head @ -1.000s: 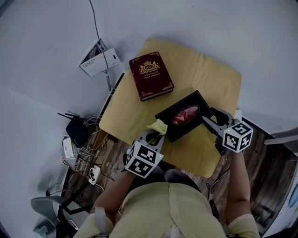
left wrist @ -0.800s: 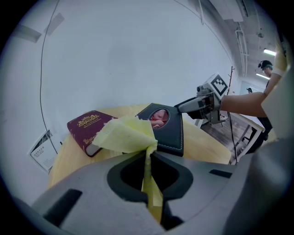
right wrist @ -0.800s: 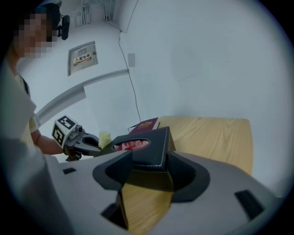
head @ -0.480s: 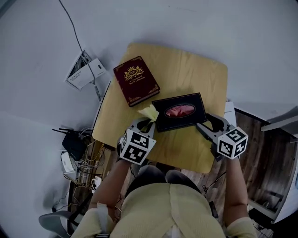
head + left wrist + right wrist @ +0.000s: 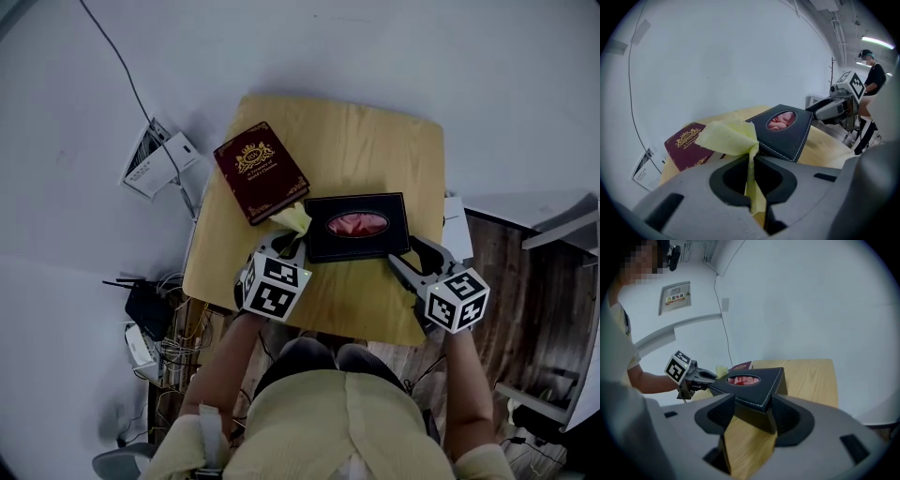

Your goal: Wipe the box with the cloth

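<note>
The pale wooden table (image 5: 375, 141), smooth-grained with rounded corners, was seen spread beneath the box and well out beyond it on every side. A maroon hardback book (image 5: 260, 172) with a gilt crest and gilt corner ornament was laid flat to the far left of the box, its near corner just beside the box's left end.

The box (image 5: 375, 246) itself, a black rectangular tissue box in a leather-like finish, was set on the table between the two grippers. Pale stitching was picked out along its edges in the left gripper view (image 5: 787, 136).

The right gripper (image 5: 405, 253) was found at the box's near right corner. Its grey jaws were clamped on that corner, one jaw pressed to each side wall, as shown plainly in the right gripper view (image 5: 754, 390).

The left gripper (image 5: 291, 246) was held at the box's left end. Its jaws were closed tight on the cloth (image 5: 292, 218), a thin, soft yellow sheet. The cloth was pinched into a narrow strip between the jaws and fanned out in crumpled folds above them (image 5: 729, 136), right against the box's left end.

Crumpled pink tissue (image 5: 356, 223) was seen through the oval opening in the box's top.
</note>
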`<act>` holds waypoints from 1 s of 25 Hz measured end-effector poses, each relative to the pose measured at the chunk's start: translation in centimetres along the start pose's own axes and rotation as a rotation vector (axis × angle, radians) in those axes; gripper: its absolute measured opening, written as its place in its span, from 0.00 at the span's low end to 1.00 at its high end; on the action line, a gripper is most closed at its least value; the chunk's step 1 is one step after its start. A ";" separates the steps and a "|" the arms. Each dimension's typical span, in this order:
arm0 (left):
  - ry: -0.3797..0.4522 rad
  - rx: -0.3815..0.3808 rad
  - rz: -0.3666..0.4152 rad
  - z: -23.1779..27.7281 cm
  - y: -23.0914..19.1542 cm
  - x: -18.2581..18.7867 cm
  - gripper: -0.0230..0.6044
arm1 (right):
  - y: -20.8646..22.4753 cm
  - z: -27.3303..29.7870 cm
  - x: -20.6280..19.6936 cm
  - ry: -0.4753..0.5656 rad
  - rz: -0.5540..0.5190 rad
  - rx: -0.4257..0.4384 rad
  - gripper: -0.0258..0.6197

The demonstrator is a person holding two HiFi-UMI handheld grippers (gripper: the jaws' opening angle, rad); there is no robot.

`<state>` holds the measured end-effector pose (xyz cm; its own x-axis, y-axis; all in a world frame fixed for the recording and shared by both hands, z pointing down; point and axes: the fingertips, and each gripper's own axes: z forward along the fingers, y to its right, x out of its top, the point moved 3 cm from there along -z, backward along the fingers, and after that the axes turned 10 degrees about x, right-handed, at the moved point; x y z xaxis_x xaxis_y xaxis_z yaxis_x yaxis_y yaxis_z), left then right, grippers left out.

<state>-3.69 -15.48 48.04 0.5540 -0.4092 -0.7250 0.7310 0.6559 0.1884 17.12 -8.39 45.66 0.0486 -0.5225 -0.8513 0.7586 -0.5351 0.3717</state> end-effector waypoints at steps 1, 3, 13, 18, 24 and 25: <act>0.002 0.002 -0.006 0.1 -0.1 0.1 0.08 | -0.1 -0.1 -0.1 0.004 0.002 -0.010 0.44; 0.002 0.002 -0.012 0.5 -0.2 0.3 0.08 | -0.3 -0.2 -0.3 0.010 0.005 -0.026 0.44; 0.012 0.002 0.019 2.3 -0.7 1.9 0.08 | -0.9 -0.9 -0.9 0.033 0.027 -0.090 0.44; 0.021 0.003 0.019 2.8 -0.9 2.2 0.08 | -1.0 -0.7 -1.0 0.058 0.052 -0.136 0.44; 0.029 0.009 0.025 3.2 -1.0 2.7 0.08 | -1.0 -0.7 -1.1 0.066 0.058 -0.172 0.44; 0.035 0.012 0.034 3.3 -1.0 2.8 0.08 | -1.0 -0.7 -1.1 0.068 0.062 -0.173 0.44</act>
<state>-1.62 -19.38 48.03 0.5644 -0.3640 -0.7409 0.7170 0.6610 0.2214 16.77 -6.80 45.91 0.1380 -0.5014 -0.8541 0.8531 -0.3780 0.3597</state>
